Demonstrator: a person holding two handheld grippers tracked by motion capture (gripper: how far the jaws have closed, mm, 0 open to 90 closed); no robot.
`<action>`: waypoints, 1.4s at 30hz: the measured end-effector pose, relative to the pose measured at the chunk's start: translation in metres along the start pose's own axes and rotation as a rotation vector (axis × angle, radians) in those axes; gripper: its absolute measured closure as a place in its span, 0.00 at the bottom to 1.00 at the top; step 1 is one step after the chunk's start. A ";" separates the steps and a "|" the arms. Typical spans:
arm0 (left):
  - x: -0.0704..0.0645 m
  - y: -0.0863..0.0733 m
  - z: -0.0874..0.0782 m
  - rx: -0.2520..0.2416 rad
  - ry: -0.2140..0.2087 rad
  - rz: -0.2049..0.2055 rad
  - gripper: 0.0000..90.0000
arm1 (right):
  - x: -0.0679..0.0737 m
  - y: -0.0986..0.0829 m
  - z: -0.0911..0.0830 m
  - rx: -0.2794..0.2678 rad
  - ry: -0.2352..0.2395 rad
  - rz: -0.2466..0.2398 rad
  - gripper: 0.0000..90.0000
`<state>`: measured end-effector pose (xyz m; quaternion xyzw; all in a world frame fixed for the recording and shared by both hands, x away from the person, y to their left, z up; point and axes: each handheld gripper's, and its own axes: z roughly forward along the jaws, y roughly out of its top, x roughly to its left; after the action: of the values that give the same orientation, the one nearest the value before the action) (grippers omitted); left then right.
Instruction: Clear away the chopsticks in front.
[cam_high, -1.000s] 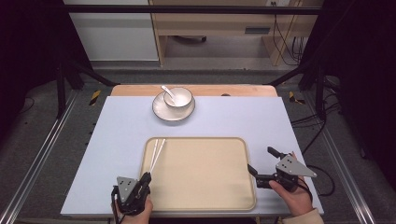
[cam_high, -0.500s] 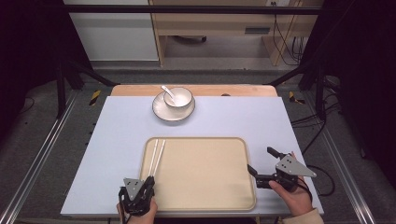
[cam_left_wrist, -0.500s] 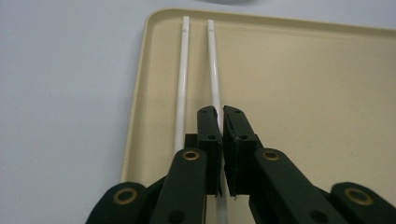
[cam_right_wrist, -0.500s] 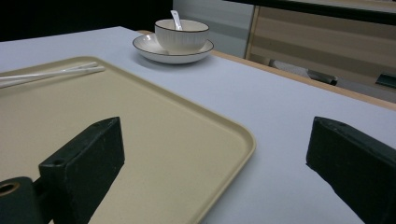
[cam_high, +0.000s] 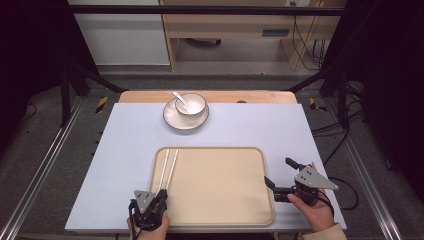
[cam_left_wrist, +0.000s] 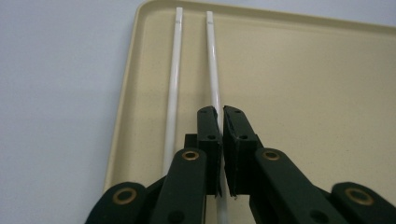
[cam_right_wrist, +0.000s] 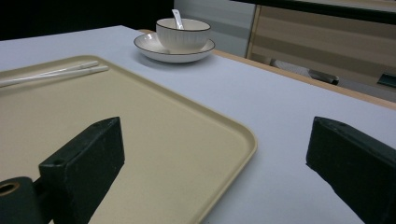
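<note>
Chopsticks (cam_left_wrist: 175, 79): two thin white rods, smooth and glossy, lying side by side lengthwise along the left side of the tray (cam_high: 220, 200), far tips near its far left corner. My left gripper (cam_left_wrist: 221, 122) sits over the near end of the right-hand stick; its flat black jaws are pressed almost together with the stick running in between them, so I read it as clamped on that one stick, though the contact itself is hidden under the pads. The other stick lies free just beside the jaws. Tray is a beige, matte, speckled plastic rectangle with rounded corners and a low raised rim, flat on the pale blue-grey table cover (cam_high: 125, 150). My right gripper (cam_high: 281, 176) hovers at the tray's right edge, jaws spread wide, nothing between them; one blocky black jaw is over the tray's rim, the other over the table cover. At the far side of the table, well apart from the tray: a round white bowl (cam_high: 191, 104) with a thin dark rim, sitting on a matching saucer (cam_high: 172, 119), with a white spoon (cam_high: 180, 98) resting inside the bowl, handle tilted up and left. A strip of bare wood table edge (cam_high: 250, 96) shows beyond the cover.
</note>
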<state>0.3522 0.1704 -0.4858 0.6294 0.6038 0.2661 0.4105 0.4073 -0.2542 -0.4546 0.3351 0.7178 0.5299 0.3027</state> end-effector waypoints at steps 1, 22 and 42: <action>0.000 0.000 0.000 0.001 0.000 -0.003 0.95 | 0.000 0.000 0.000 0.000 0.001 0.001 0.05; 0.001 0.077 0.002 -0.060 -0.104 0.172 0.55 | -0.003 -0.001 0.001 0.008 -0.016 0.002 0.05; 0.059 0.127 0.033 -0.152 -0.205 0.334 0.30 | -0.015 -0.004 -0.003 0.013 -0.112 0.020 0.04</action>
<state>0.4563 0.2296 -0.4061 0.7116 0.4242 0.3099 0.4665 0.4130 -0.2695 -0.4568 0.3733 0.6998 0.5086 0.3350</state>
